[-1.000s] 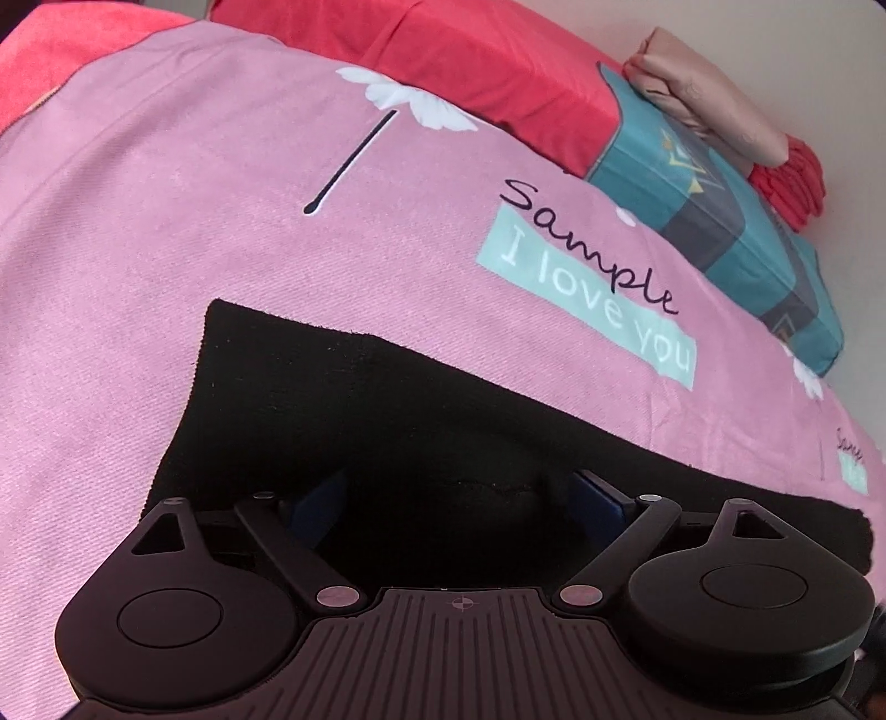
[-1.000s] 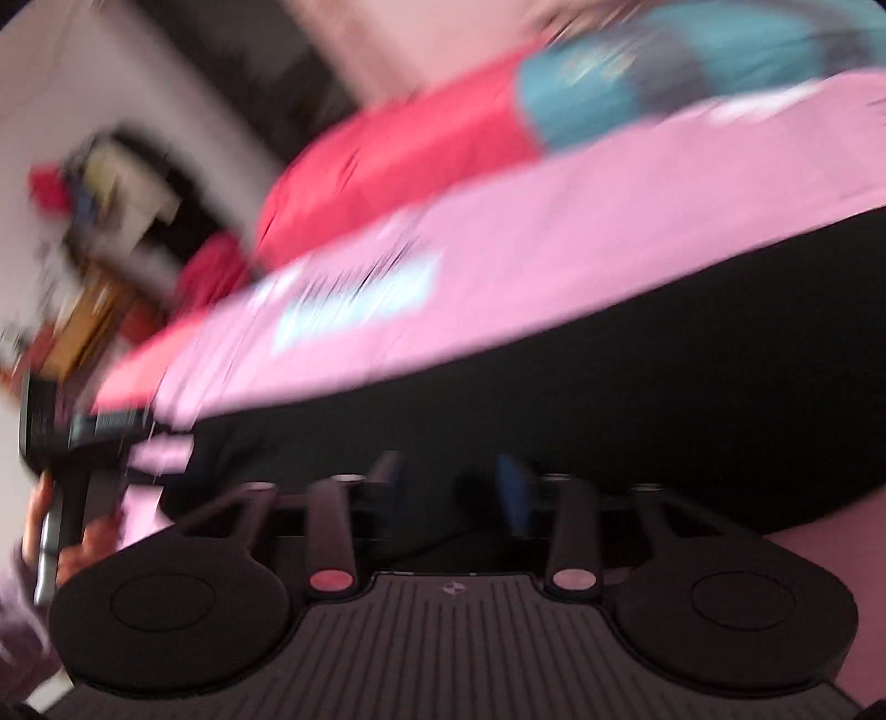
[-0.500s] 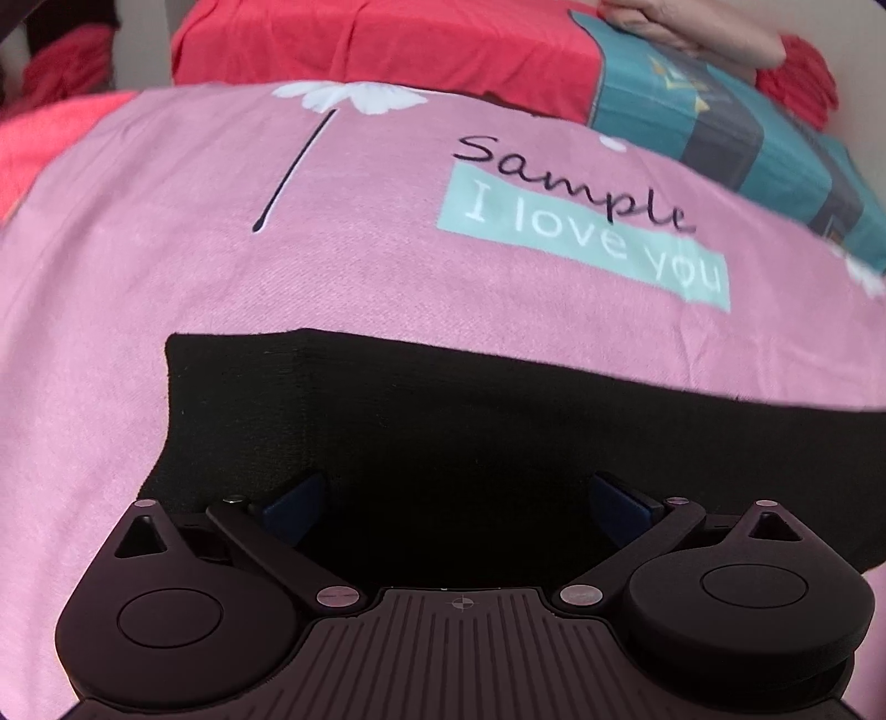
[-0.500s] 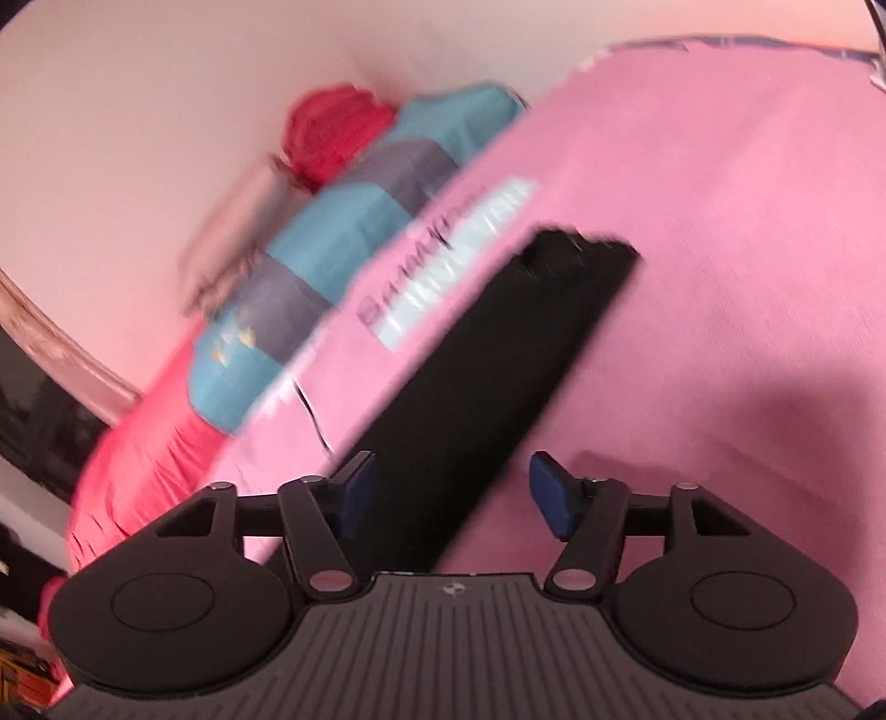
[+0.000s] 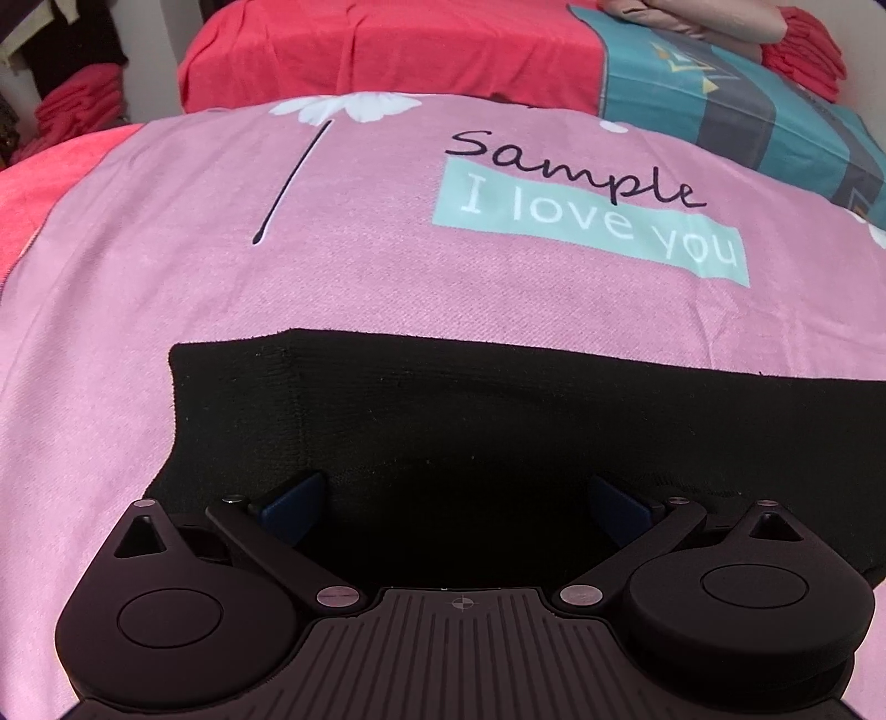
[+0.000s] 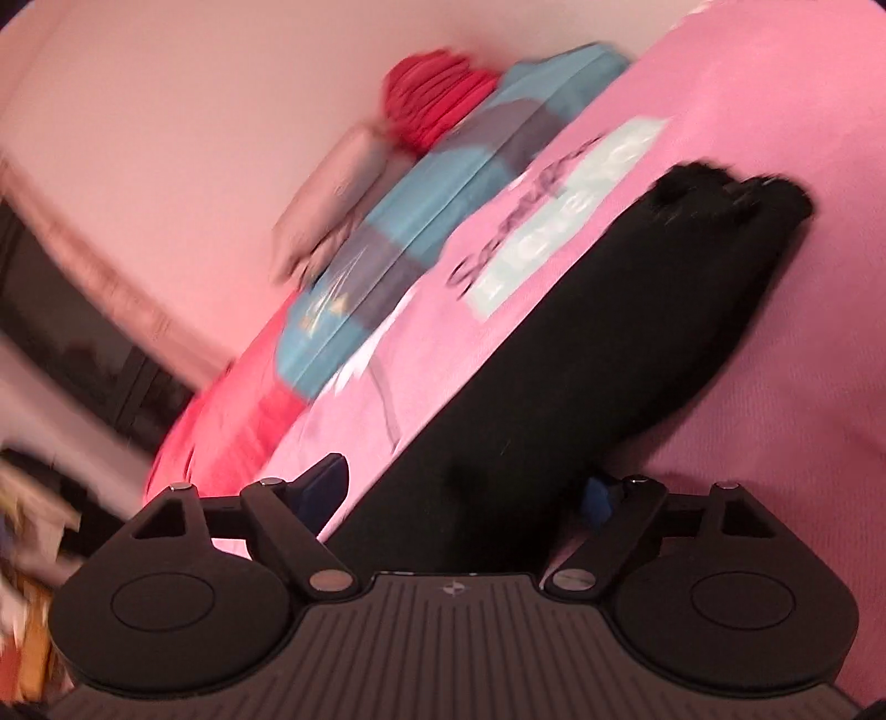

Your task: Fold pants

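Black knit pants [image 5: 498, 421] lie flat in a long folded strip on the pink bedspread [image 5: 277, 266]. My left gripper [image 5: 454, 504] hovers over one end of the strip, its blue pads spread wide above the cloth, gripping nothing. In the blurred right wrist view the same pants [image 6: 581, 354] run away from the lens to a rumpled far end. My right gripper [image 6: 465, 493] straddles the near end, its jaws opening, with the strip lying between the pads and not pinched.
A red blanket [image 5: 387, 50] and a teal patterned pillow [image 5: 747, 116] lie at the head of the bed, with folded red and beige cloth [image 6: 432, 105] stacked by the wall. The spread carries a teal "I love you" label [image 5: 592, 221].
The left gripper's jaws spread wider and its view rolled level over the pants' end. The right gripper swung round to look along the strip and its jaws widened.
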The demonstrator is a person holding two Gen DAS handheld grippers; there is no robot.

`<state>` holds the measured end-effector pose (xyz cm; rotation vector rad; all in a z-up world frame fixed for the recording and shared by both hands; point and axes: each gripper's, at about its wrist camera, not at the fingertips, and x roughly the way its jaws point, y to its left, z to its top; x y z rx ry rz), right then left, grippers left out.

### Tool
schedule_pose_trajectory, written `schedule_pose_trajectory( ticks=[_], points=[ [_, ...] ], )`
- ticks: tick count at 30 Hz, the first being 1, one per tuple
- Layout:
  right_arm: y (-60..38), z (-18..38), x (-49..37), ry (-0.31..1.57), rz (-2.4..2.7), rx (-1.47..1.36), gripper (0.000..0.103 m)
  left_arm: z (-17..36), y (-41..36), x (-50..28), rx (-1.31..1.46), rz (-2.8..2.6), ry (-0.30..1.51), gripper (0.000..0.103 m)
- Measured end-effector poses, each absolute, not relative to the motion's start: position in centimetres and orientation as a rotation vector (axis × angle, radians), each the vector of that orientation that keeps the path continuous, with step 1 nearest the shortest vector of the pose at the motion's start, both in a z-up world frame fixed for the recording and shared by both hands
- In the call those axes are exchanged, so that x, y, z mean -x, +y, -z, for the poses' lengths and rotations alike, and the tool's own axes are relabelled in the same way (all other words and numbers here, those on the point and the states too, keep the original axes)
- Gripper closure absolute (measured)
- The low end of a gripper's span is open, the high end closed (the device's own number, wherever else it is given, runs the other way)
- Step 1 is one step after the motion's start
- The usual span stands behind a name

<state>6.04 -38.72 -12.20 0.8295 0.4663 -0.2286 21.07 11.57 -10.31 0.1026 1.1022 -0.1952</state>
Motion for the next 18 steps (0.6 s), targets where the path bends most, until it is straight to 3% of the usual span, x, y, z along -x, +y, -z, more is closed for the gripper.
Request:
schedule_pose_trajectory(
  ticks=[2,4,5,6,7,9,10,11,13,14,16,17,18],
  points=[
    [-39.0,12.1,-6.3,0.479,0.198,-0.785,0.022,10.3,11.5,-21.1,-0.099,0.184,1.103,0.0],
    [-41.4,12.4,-6.0,0.441,0.268,-0.864,0.046,10.3,11.4,-21.1,-0.099,0.174,1.103,0.0],
    [-42.9,13.0,-5.8,0.409,0.336,-0.954,0.067,10.3,11.4,-21.1,-0.101,0.17,1.103,0.0],
    [-43.8,13.4,-5.8,0.394,0.355,-1.025,0.071,10.3,11.3,-21.1,-0.102,0.166,1.103,0.0],
    [-43.8,13.4,-5.9,0.392,0.339,-1.037,0.068,10.3,11.3,-21.1,-0.102,0.163,1.103,0.0],
    [-42.3,12.5,-6.6,0.457,0.239,-0.934,0.047,10.3,11.3,-21.1,-0.1,0.155,1.104,0.0],
    [-41.4,12.3,-6.6,0.492,0.189,-0.878,0.044,10.3,11.3,-21.1,-0.098,0.152,1.105,0.0],
    [-40.9,11.9,-6.2,0.505,0.172,-0.834,0.043,10.3,11.3,-21.1,-0.096,0.15,1.107,0.0],
    [-41.6,11.7,-4.9,0.508,0.287,-0.835,0.054,10.3,11.3,-21.2,-0.093,0.147,1.109,0.0],
    [-42.1,11.6,-4.2,0.506,0.343,-0.863,0.068,10.3,11.3,-21.2,-0.092,0.145,1.109,0.0],
    [-41.9,11.5,-4.0,0.531,0.332,-0.892,0.064,10.3,11.3,-21.2,-0.092,0.142,1.107,0.0],
    [-41.3,11.4,-4.4,0.554,0.308,-0.868,0.058,10.3,11.2,-21.2,-0.092,0.14,1.105,0.0],
    [-40.8,11.1,-4.9,0.559,0.291,-0.833,0.046,10.3,11.2,-21.2,-0.091,0.138,1.104,0.0]
  ],
)
